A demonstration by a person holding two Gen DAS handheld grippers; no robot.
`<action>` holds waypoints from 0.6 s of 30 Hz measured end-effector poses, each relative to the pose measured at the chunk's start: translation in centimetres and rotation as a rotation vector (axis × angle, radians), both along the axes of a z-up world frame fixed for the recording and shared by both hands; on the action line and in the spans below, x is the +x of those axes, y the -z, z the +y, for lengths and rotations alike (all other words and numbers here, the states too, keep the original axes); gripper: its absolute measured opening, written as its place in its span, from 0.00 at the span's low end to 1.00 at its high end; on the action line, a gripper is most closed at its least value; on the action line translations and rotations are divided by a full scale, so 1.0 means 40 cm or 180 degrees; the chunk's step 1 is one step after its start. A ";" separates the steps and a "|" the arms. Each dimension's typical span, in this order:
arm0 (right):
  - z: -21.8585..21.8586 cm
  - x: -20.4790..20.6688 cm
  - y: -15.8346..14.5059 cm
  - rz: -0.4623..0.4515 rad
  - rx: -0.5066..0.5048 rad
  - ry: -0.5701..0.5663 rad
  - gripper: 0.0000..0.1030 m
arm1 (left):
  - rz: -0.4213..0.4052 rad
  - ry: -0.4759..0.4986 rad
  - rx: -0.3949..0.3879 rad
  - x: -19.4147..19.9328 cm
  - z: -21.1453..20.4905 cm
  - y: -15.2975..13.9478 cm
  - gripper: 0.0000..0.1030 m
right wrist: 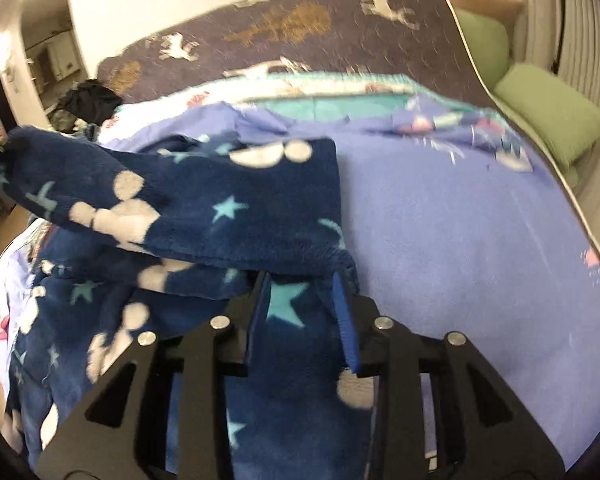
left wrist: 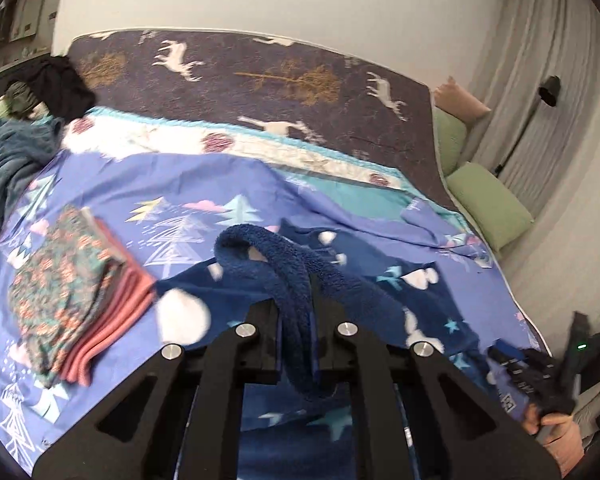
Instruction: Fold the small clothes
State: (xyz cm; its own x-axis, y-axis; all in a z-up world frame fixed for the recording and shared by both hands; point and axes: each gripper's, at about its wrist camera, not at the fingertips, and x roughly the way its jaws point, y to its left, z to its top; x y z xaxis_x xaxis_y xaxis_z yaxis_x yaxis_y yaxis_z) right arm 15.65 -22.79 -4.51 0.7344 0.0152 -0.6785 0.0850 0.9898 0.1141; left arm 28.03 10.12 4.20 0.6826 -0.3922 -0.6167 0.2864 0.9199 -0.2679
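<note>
A dark blue fleece garment [right wrist: 204,200] with stars and white shapes lies rumpled on the bed. In the left wrist view my left gripper [left wrist: 298,308] is shut on a fuzzy rolled edge of the fleece garment [left wrist: 268,256], which arches up from its jaws. One corner of it stretches up toward the left edge of the right wrist view. My right gripper [right wrist: 300,300] has its jaws apart at a folded edge of the garment; star-printed fleece shows in the gap, and the pads do not press on it. A hand holds the right gripper [left wrist: 508,360] at the lower right of the left wrist view.
A stack of folded clothes [left wrist: 72,292], floral on top and pink below, sits on the lilac tree-print bedcover [left wrist: 180,184]. A teal blanket [left wrist: 8,168] and black clothes [left wrist: 64,88] lie at the far left. Green pillows [left wrist: 488,204] line the bed's right edge by the curtain.
</note>
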 end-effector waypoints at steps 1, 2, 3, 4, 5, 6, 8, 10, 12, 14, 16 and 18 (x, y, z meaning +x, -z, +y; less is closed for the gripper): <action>0.002 -0.001 -0.007 -0.0055 0.0007 -0.0064 0.33 | 0.0045 -0.0035 -0.0001 0.005 0.012 0.015 0.10; 0.009 -0.001 -0.013 -0.0097 -0.0010 -0.0114 0.35 | 0.0127 -0.0058 0.0016 0.014 0.026 0.039 0.10; 0.011 0.010 -0.014 -0.0139 -0.0056 -0.0137 0.35 | 0.0224 -0.0058 0.0073 0.023 0.031 0.071 0.12; 0.015 0.017 -0.012 -0.0149 -0.0078 -0.0141 0.36 | 0.0314 -0.0089 0.0179 0.031 0.032 0.105 0.16; 0.021 0.030 -0.005 -0.0119 -0.0063 -0.0156 0.36 | 0.0422 -0.0161 0.0335 0.041 0.034 0.151 0.17; 0.025 0.042 0.004 -0.0077 -0.0020 -0.0189 0.36 | 0.0485 -0.0215 0.0433 0.046 0.036 0.179 0.25; 0.034 0.070 0.037 0.0066 0.0029 -0.0309 0.38 | 0.0589 -0.0379 0.0725 0.050 0.043 0.247 0.31; 0.037 0.100 0.092 0.0371 -0.0124 -0.0209 0.37 | 0.0547 -0.0408 0.0875 0.043 0.052 0.282 0.47; 0.028 0.111 0.132 0.0596 -0.0134 -0.0153 0.34 | 0.0423 -0.0397 0.0972 0.027 0.052 0.287 0.50; 0.024 0.101 0.114 0.0528 -0.0102 -0.0160 0.34 | 0.0353 -0.0371 0.1110 0.017 0.043 0.274 0.50; 0.023 0.092 0.077 0.0370 -0.0049 -0.0165 0.34 | 0.0275 -0.0370 0.1114 0.007 0.034 0.242 0.49; 0.030 0.090 0.023 0.0158 -0.0012 -0.0228 0.35 | 0.0076 -0.0307 0.0960 -0.008 0.025 0.188 0.49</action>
State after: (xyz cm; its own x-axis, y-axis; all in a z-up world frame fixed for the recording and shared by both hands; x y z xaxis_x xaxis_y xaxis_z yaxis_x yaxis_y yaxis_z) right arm 19.25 -21.58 -5.42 0.6971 0.0639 -0.7141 0.0193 0.9940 0.1078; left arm 27.72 11.13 -3.30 0.6917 -0.1233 -0.7116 0.1908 0.9815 0.0154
